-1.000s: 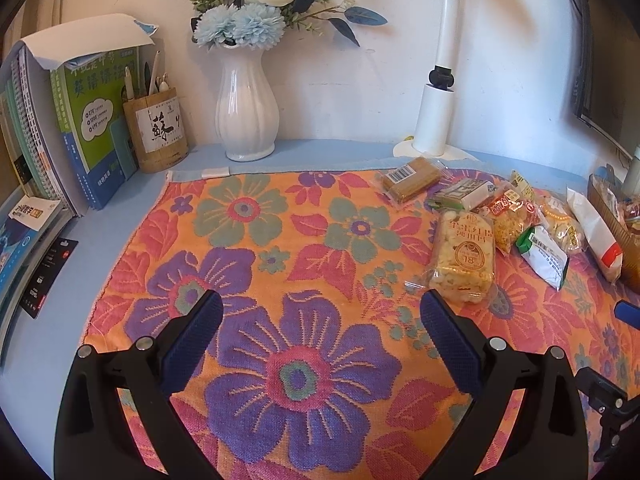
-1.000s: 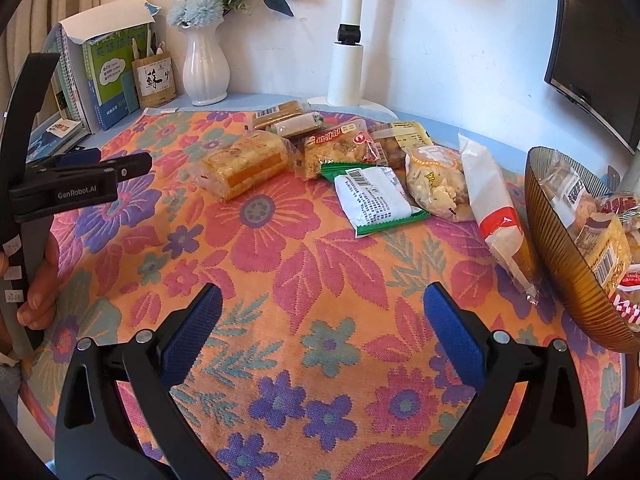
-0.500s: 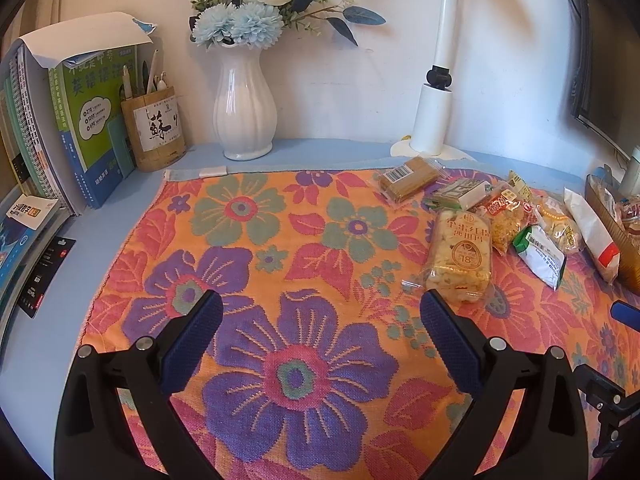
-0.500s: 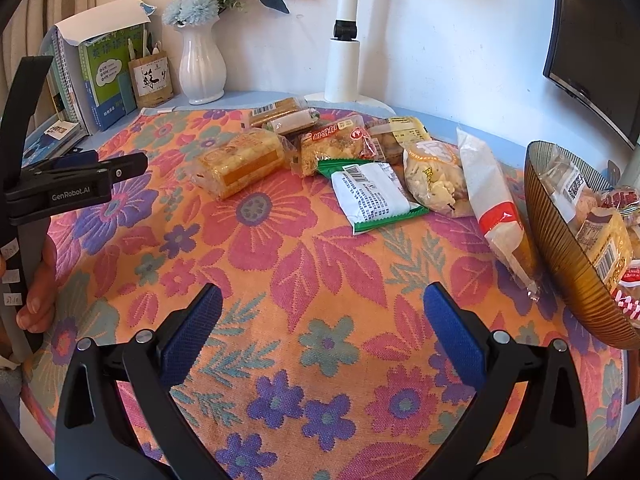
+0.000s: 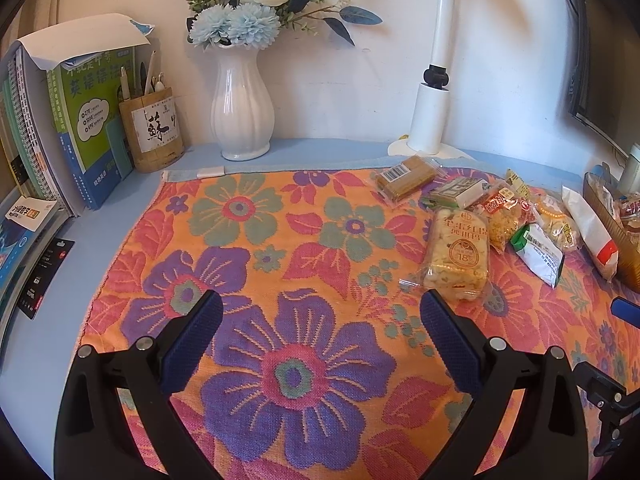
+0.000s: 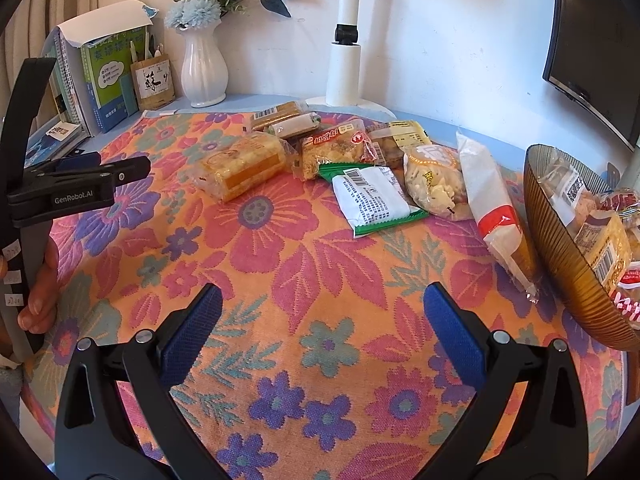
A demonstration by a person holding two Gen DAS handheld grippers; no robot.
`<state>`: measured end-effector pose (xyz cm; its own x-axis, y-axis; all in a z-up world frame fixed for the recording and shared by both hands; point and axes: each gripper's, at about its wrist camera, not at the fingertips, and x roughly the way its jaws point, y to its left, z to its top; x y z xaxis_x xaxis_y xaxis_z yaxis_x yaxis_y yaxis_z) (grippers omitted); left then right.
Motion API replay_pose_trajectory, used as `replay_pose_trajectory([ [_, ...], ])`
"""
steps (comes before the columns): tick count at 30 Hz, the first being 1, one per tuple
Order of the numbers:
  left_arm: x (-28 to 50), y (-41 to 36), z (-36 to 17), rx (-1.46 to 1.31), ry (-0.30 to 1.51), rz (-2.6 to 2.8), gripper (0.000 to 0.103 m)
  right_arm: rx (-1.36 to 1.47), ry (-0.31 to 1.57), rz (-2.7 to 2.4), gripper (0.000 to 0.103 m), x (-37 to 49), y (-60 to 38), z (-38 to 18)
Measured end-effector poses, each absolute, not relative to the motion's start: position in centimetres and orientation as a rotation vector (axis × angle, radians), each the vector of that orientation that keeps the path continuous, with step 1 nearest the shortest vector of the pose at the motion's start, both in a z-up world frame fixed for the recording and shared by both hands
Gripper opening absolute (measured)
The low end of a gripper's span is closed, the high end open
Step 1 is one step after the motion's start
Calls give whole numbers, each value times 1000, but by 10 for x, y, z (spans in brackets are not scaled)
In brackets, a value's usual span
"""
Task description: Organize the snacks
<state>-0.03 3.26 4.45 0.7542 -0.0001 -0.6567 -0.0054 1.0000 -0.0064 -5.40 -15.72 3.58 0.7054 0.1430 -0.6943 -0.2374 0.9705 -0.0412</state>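
Note:
Several wrapped snacks lie on the flowered cloth (image 6: 320, 360): a yellow cake pack (image 6: 240, 166), a white-green packet (image 6: 370, 196), a puffed-snack bag (image 6: 434, 178) and a long white bag (image 6: 494, 208). An amber ribbed bowl (image 6: 560, 248) at the right holds more snacks. My right gripper (image 6: 322, 320) is open and empty, short of the packets. My left gripper (image 5: 320, 328) is open and empty over a purple flower, with the yellow cake pack (image 5: 458, 254) just beyond its right finger. In the right wrist view the left gripper (image 6: 80, 188) shows at the left, held by a hand (image 6: 38, 300).
A white vase (image 5: 242, 104) with blue flowers, a bamboo pen pot (image 5: 152, 130) and upright books (image 5: 80, 120) stand along the back wall. A white lamp post (image 5: 434, 92) rises at the back. A dark monitor (image 6: 596, 40) hangs at the right.
Both views have drifted slightly, with the snacks sitting a little lower and nearer the left gripper's right finger. Both grippers stay open and nothing was taken up.

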Motion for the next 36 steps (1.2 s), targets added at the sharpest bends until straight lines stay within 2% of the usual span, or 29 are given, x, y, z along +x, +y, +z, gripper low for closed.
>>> replay_pose_trajectory([
  [13, 1, 30, 44, -4, 731, -8, 98, -134, 760, 216, 100, -53, -157, 35],
  [23, 16, 13, 76, -135, 1010, -438, 98, -53, 777, 235, 100, -51, -171, 36],
  [30, 77, -37, 47, -58, 1068, -406, 98, 29, 784, 241, 100, -49, -185, 37],
  [32, 87, -49, 36, -5, 1063, -392, 93, 68, 797, 233, 100, -45, -192, 35],
  [33, 91, -56, 28, 31, 1062, -393, 68, 98, 814, 224, 100, -42, -197, 33],
  [34, 93, -59, 24, 53, 1069, -380, 52, 114, 827, 209, 100, -40, -199, 31],
  [36, 96, -55, 22, 60, 1050, -368, 47, 128, 858, 178, 100, -35, -202, 27],
])
